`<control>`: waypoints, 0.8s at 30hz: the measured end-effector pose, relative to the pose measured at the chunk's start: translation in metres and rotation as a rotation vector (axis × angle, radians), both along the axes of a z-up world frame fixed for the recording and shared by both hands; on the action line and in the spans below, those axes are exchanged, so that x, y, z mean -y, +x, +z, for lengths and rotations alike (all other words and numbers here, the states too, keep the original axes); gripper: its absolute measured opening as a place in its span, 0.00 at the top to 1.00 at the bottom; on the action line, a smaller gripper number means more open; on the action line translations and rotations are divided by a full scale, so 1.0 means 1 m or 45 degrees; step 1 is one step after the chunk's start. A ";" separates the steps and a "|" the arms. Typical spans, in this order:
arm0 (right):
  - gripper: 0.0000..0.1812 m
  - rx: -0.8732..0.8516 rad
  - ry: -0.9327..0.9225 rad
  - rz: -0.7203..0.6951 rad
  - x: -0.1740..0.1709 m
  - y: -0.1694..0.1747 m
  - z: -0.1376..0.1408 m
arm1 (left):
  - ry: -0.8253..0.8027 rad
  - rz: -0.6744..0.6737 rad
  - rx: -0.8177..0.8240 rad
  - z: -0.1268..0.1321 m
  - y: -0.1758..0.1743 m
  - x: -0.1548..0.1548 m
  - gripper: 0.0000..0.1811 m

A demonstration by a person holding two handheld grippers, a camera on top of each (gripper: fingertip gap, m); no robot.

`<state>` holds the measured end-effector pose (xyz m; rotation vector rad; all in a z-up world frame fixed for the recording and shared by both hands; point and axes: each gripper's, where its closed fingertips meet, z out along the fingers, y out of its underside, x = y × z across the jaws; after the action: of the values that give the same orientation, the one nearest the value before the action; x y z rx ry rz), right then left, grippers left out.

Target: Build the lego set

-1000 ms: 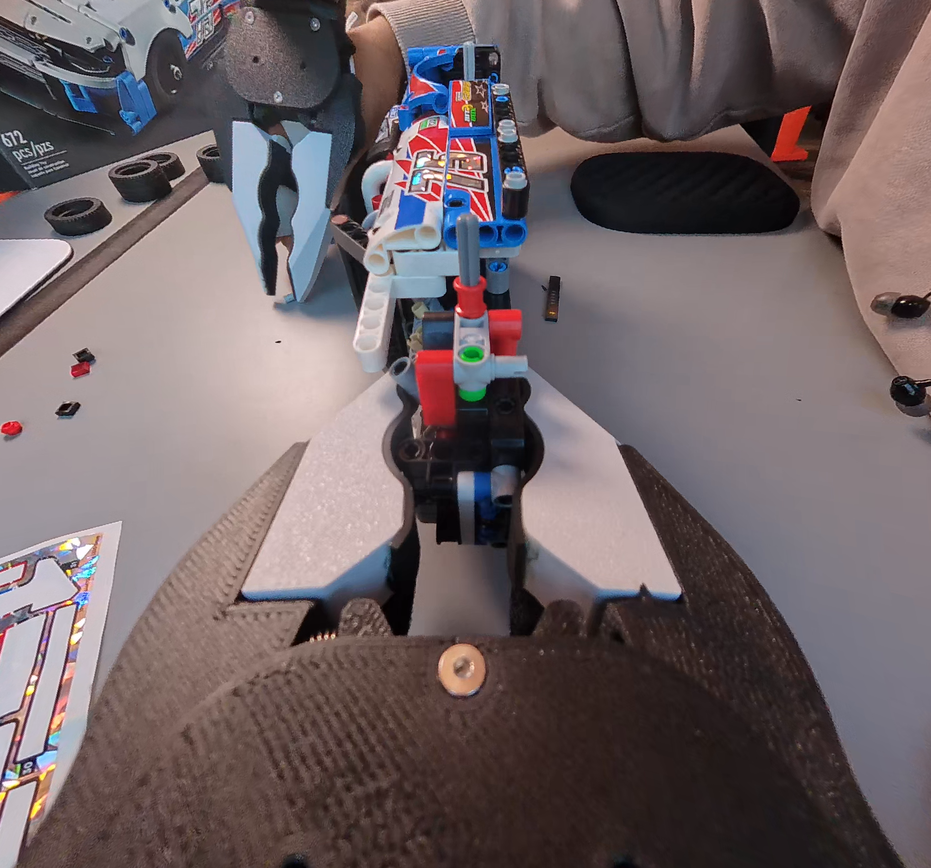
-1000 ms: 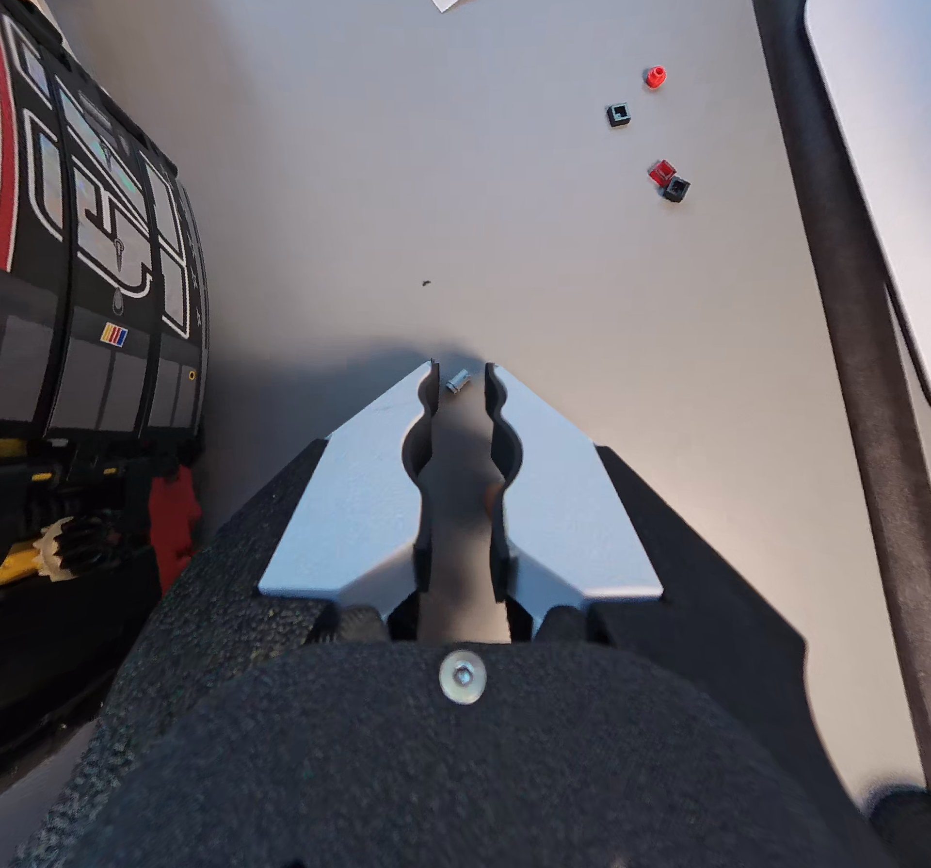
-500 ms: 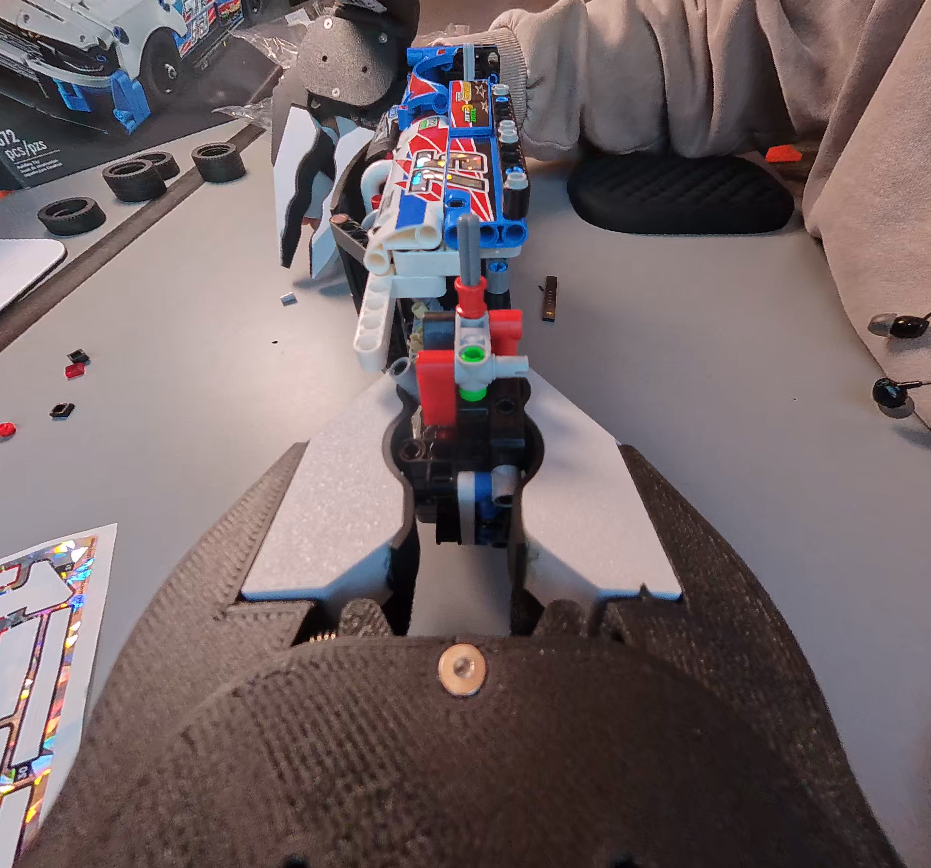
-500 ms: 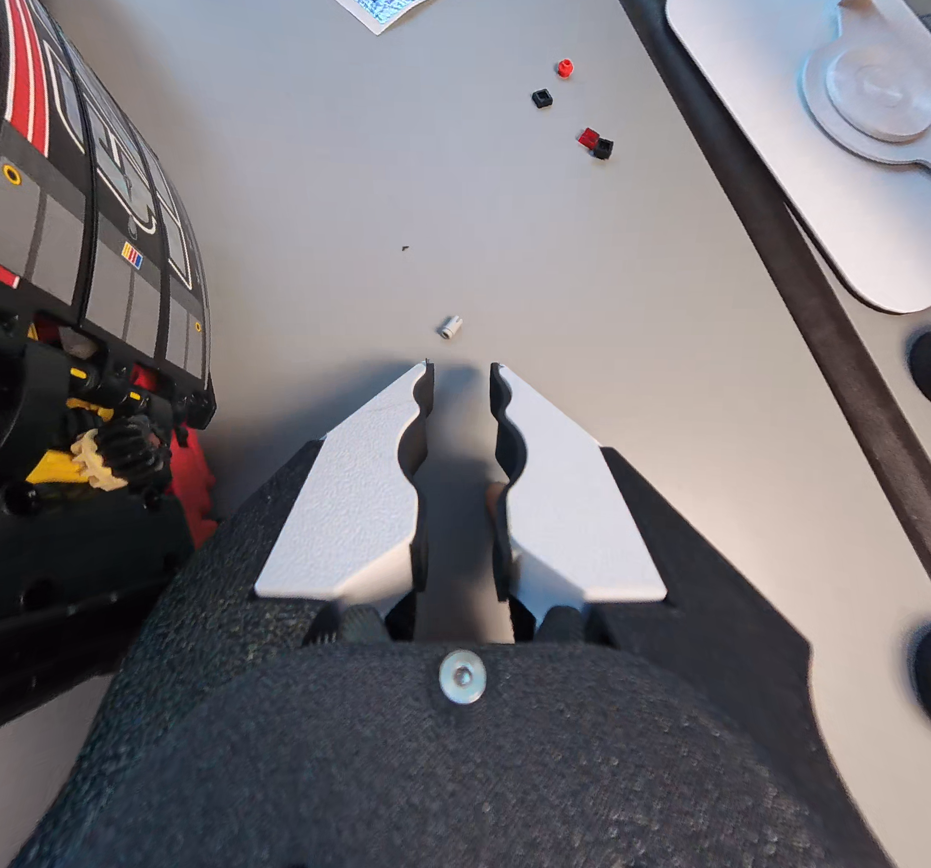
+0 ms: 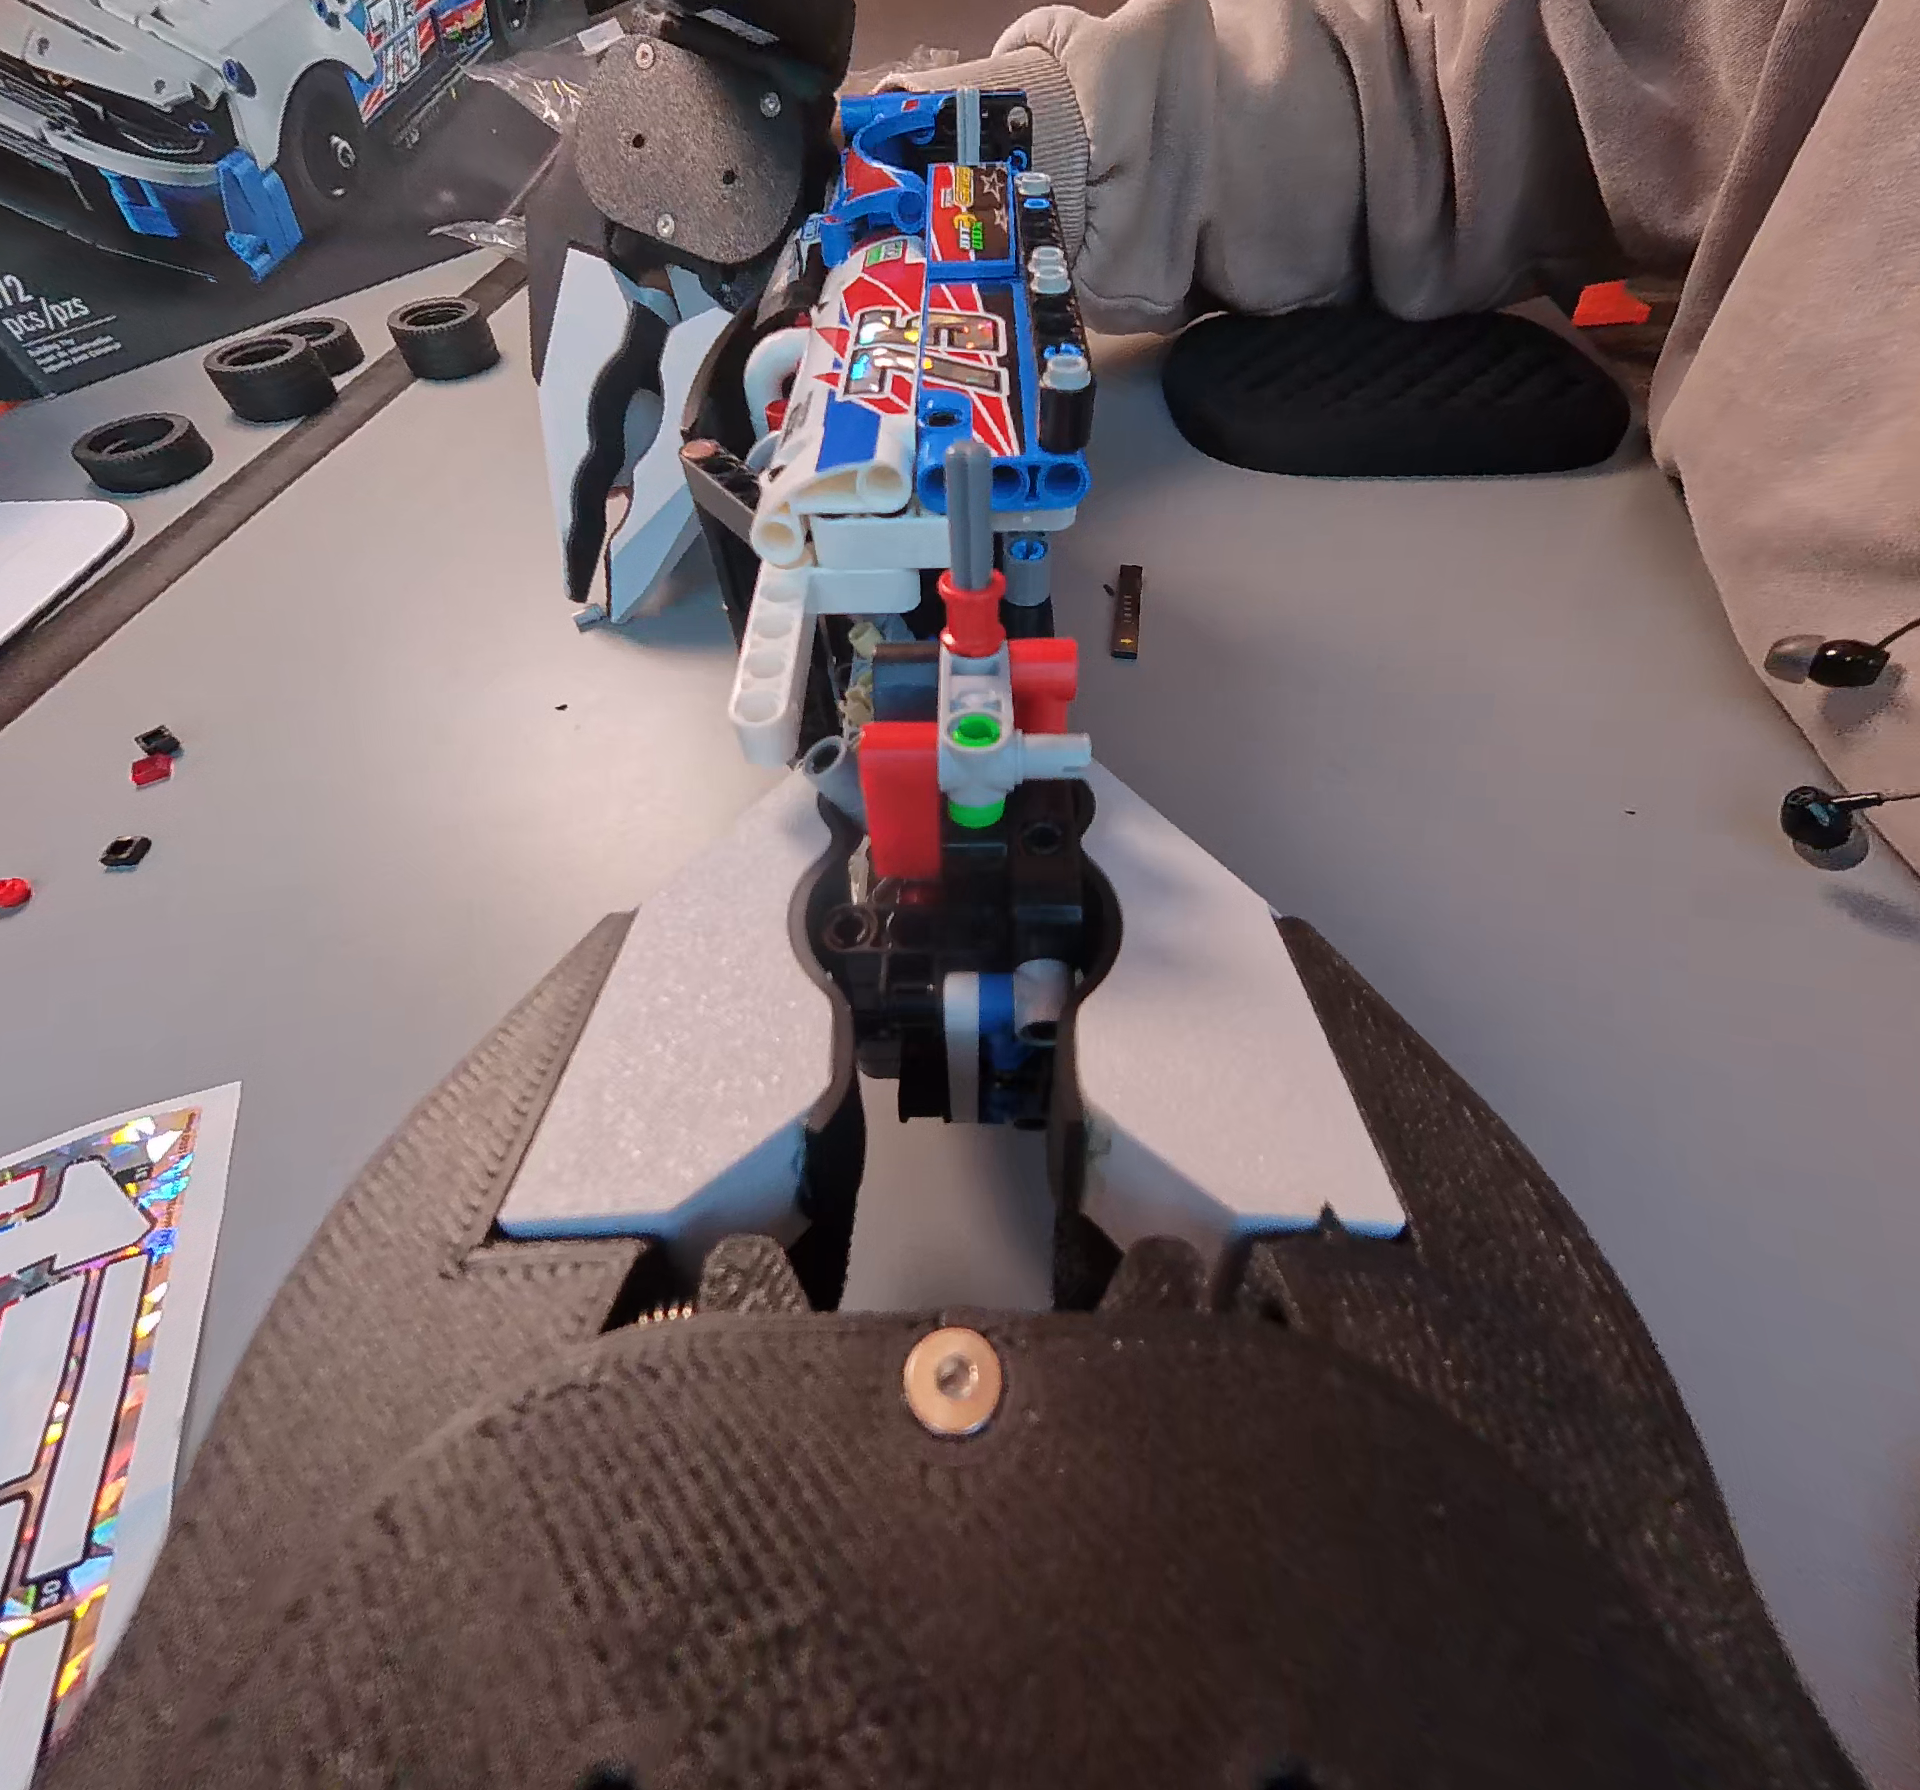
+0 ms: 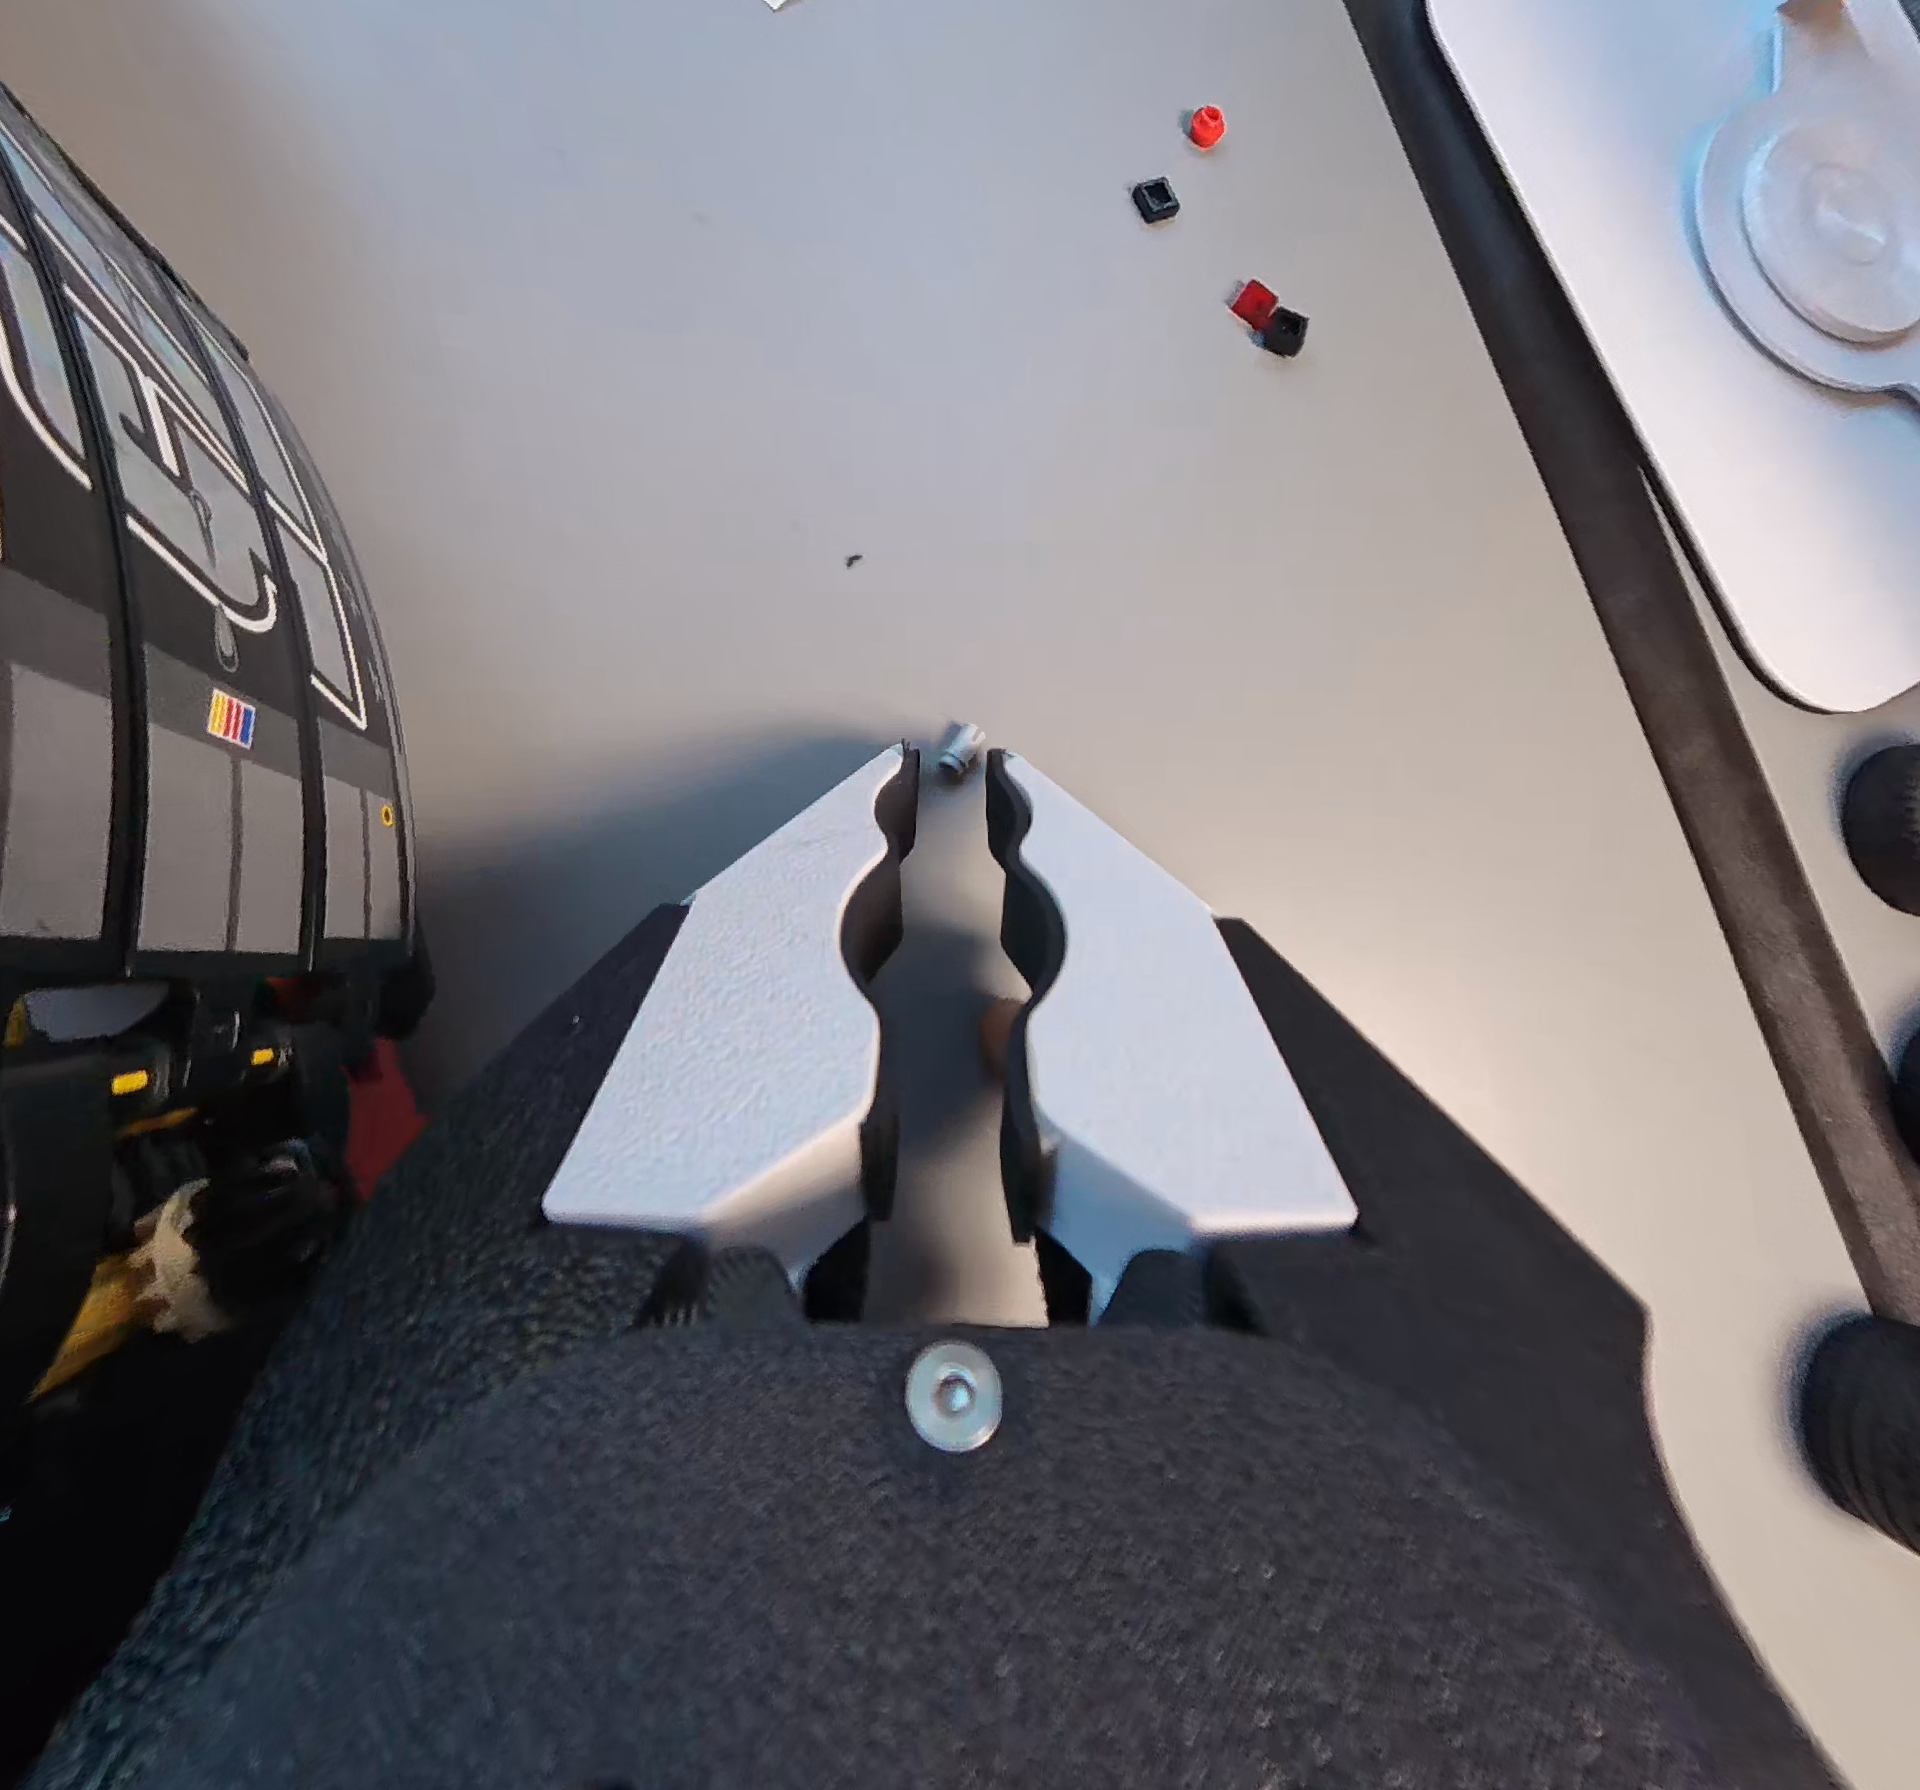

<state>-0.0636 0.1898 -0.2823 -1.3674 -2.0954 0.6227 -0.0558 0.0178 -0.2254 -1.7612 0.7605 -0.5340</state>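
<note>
The writing on the things here is not repeated. The box [image 5: 156,130] at the far left carries a printed picture of a white racing car and some small print. The lego car model [image 5: 914,358] has stickers with a number and small logos on its side, and a sticker sheet [image 5: 83,1325] with shiny foil lies on the grey table [image 5: 1351,805] at the near left.

The model stands on its side, long and narrow, in blue, red and white panels. At the near end it has black frame parts, red blocks, a green pin and an upright grey axle. The left gripper [image 5: 951,784] is closed on this near end and keeps it in the same place as half a second ago.

The right gripper [image 6: 951,758] has its tongs narrow but not closed. A small grey piece [image 6: 958,748] lies on the table just at the tips (before, it lay clearly ahead of them, so the gripper has moved up to it). I cannot tell if the tips touch it.

Loose black tyres [image 5: 270,374] stand beside the box. Small red and black pieces [image 6: 1268,317] lie well apart from the grey piece.
</note>
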 end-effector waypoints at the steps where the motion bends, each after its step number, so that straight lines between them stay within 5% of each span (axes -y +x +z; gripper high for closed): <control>1: 0.95 -0.001 0.005 0.002 0.001 0.000 0.000 | 0.001 0.000 -0.001 0.000 0.000 0.000 0.81; 13: 0.98 0.078 -0.014 0.048 -0.006 0.000 0.001 | 0.008 0.000 -0.017 0.000 0.000 0.000 0.81; 20: 0.99 0.131 -0.117 0.525 0.065 0.031 0.125 | 0.022 0.000 -0.037 0.000 0.001 0.000 0.81; 24: 0.99 0.411 0.058 0.763 0.113 0.058 0.148 | 0.024 -0.005 -0.048 0.000 0.001 0.000 0.81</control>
<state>-0.0053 0.0772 -0.1341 -0.8404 -2.7926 0.6047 -0.0547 0.0178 -0.2258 -1.7570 0.7932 -0.4963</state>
